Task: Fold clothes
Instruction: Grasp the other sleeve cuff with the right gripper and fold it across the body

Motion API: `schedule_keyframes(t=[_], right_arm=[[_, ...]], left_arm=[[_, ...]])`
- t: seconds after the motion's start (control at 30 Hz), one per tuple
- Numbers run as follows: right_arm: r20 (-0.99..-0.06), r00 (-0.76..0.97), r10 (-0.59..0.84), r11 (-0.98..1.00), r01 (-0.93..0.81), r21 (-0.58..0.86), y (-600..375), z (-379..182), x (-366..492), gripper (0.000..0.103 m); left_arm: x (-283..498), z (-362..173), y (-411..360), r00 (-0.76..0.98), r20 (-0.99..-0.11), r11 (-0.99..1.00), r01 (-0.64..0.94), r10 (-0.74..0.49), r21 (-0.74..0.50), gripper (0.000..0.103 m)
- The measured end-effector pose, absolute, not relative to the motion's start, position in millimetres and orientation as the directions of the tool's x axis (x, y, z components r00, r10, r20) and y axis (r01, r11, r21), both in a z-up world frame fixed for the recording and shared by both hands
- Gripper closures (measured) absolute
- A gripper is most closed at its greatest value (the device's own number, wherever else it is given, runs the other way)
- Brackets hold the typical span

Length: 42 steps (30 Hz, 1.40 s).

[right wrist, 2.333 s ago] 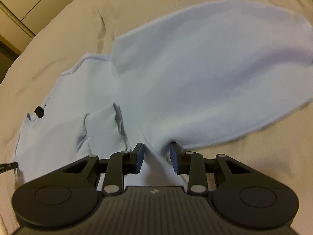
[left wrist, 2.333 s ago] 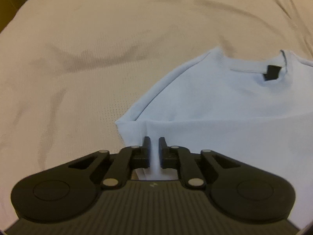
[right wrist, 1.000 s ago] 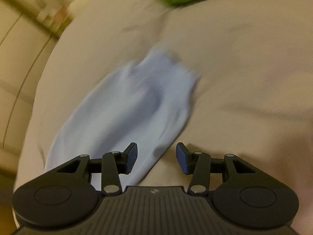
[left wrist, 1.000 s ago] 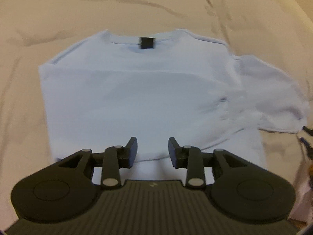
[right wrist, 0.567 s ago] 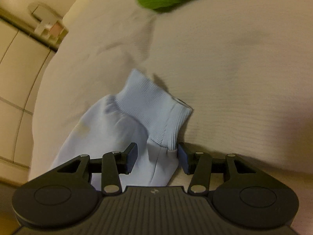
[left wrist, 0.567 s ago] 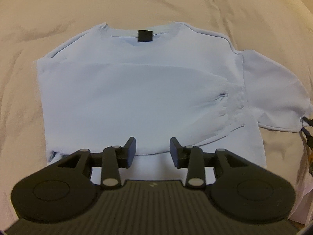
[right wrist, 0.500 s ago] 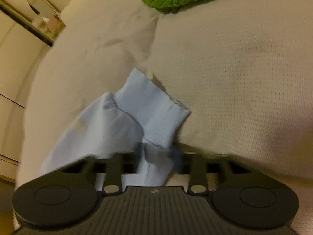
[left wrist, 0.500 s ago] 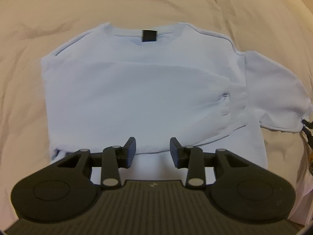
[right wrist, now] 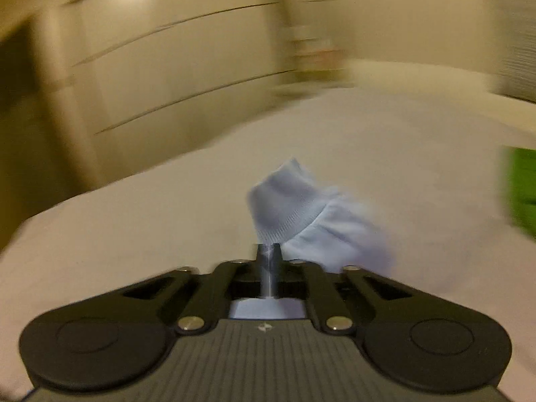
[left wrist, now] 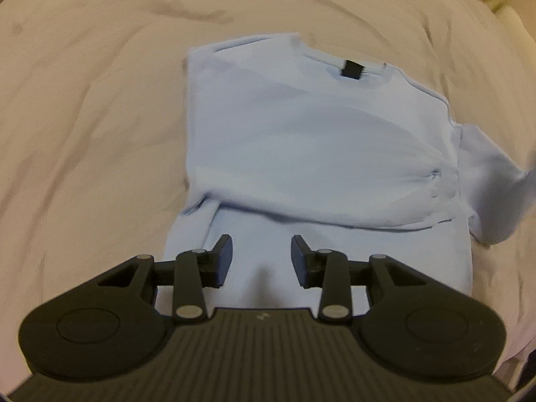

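left gripper (left wrist: 258, 256): hovering fingers apart over pale blue cotton sweatshirt (left wrist: 301, 140)
right gripper (right wrist: 268, 256): pinching its ribbed cuff (right wrist: 284, 201) tight

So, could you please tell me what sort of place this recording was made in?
Most likely a bedroom: the light blue sweatshirt lies on a wide, soft beige bedspread, and pale cabinet fronts that look like a wardrobe stand beside it.

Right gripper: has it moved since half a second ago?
Yes. The right gripper, shut on the cuff, has lifted off the bedsheet, tilting toward the cabinets.
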State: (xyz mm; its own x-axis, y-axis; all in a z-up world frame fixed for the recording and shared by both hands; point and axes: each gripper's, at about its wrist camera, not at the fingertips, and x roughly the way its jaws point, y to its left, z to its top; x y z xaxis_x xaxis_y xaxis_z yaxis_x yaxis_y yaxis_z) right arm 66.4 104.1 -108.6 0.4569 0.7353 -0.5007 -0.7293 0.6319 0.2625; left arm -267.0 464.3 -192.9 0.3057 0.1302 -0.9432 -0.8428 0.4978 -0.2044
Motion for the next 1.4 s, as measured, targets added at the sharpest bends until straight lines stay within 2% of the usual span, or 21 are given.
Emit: schedule_keyframes(t=[0.07, 0.1, 0.13, 0.2, 0.3, 0.43, 0.53, 0.57, 0.67, 0.73, 0.83, 0.97, 1.03, 1.13, 1.27, 1.33, 1.4], right_arm=[[-0.535, 0.279, 0.797, 0.485, -0.824, 0.293, 138.6, -112.7, 18.5, 0.103], [-0.567, 0.2, 0.799, 0.429, -0.85, 0.305, 152.6, -118.4, -0.8, 0.099], [-0.611, 0.161, 0.775, 0.42, -0.853, 0.308, 160.1, -127.0, -12.6, 0.085], [-0.69, 0.089, 0.718, 0.41, -0.856, 0.316, 172.8, -144.2, -33.5, 0.082], [-0.789, 0.094, 0.607, 0.5, -0.817, 0.288, 161.2, -170.7, -26.1, 0.08], [-0.913, 0.156, 0.378, 0.698, -0.695, 0.17, 121.7, -208.9, 20.6, 0.077], [-0.943, 0.168, 0.286, 0.798, -0.587, 0.137, 80.1, -227.1, 55.7, 0.072], [-0.949, 0.165, 0.269, 0.822, -0.553, 0.137, 66.4, -231.9, 64.7, 0.072], [-0.955, 0.158, 0.252, 0.862, -0.485, 0.147, 40.2, -237.3, 83.2, 0.067], [-0.954, 0.154, 0.258, 0.871, -0.464, 0.161, 33.0, -239.9, 91.5, 0.063], [-0.95, 0.146, 0.277, 0.875, -0.447, 0.186, 28.0, -244.3, 102.1, 0.06], [-0.944, 0.137, 0.301, 0.879, -0.423, 0.219, 21.3, -250.3, 116.2, 0.059], [-0.941, 0.136, 0.31, 0.881, -0.413, 0.231, 22.9, -252.9, 124.3, 0.056], [-0.94, 0.139, 0.312, 0.881, -0.412, 0.232, 23.0, -253.2, 129.8, 0.056], [-0.939, 0.149, 0.308, 0.881, -0.417, 0.223, 25.4, -254.2, 134.7, 0.056], [-0.939, 0.158, 0.307, 0.882, -0.419, 0.218, 27.7, -253.3, 134.8, 0.056], [-0.935, 0.165, 0.315, 0.88, -0.42, 0.223, 31.3, -250.5, 133.4, 0.056]], left_arm=[[-276.5, -195.1, 463.1, 0.312, -0.943, 0.479, -0.85, 0.119, -0.221, 0.07], [-279.1, -196.1, 462.1, 0.317, -0.942, 0.475, -0.85, 0.112, -0.229, 0.07], [-281.6, -197.0, 461.1, 0.322, -0.941, 0.47, -0.85, 0.105, -0.238, 0.07], [-284.0, -199.8, 459.5, 0.339, -0.937, 0.463, -0.846, 0.087, -0.264, 0.07], [-277.4, -206.6, 458.0, 0.368, -0.928, 0.459, -0.836, 0.058, -0.302, 0.07], [-247.7, -220.6, 455.1, 0.424, -0.905, 0.455, -0.805, -0.008, -0.381, 0.07], [-207.7, -236.4, 454.1, 0.493, -0.867, 0.419, -0.773, -0.075, -0.476, 0.068], [-192.6, -242.4, 454.3, 0.521, -0.848, 0.398, -0.761, -0.096, -0.513, 0.064], [-149.6, -262.5, 458.0, 0.624, -0.769, 0.28, -0.72, -0.139, -0.635, 0.055], [-124.6, -276.4, 462.0, 0.672, -0.727, 0.191, -0.702, -0.142, -0.686, 0.055], [-91.7, -293.6, 465.2, 0.713, -0.691, 0.106, -0.683, -0.122, -0.723, 0.052], [-67.9, -313.7, 460.7, 0.718, -0.691, 0.045, -0.69, -0.083, -0.722, 0.052], [-64.0, -320.9, 458.7, 0.724, -0.687, -0.001, -0.689, -0.059, -0.725, 0.053], [-57.5, -322.1, 457.5, 0.753, -0.656, -0.022, -0.658, -0.057, -0.753, 0.085], [-58.1, -290.2, 458.3, 0.778, -0.627, 0.08, -0.625, -0.015, -0.777, 0.098], [-73.3, -263.0, 458.7, 0.804, -0.594, 0.133, -0.592, 0.032, -0.795, 0.098], [-109.8, -228.0, 458.5, 0.818, -0.559, 0.214, -0.575, 0.134, -0.79, 0.098]])
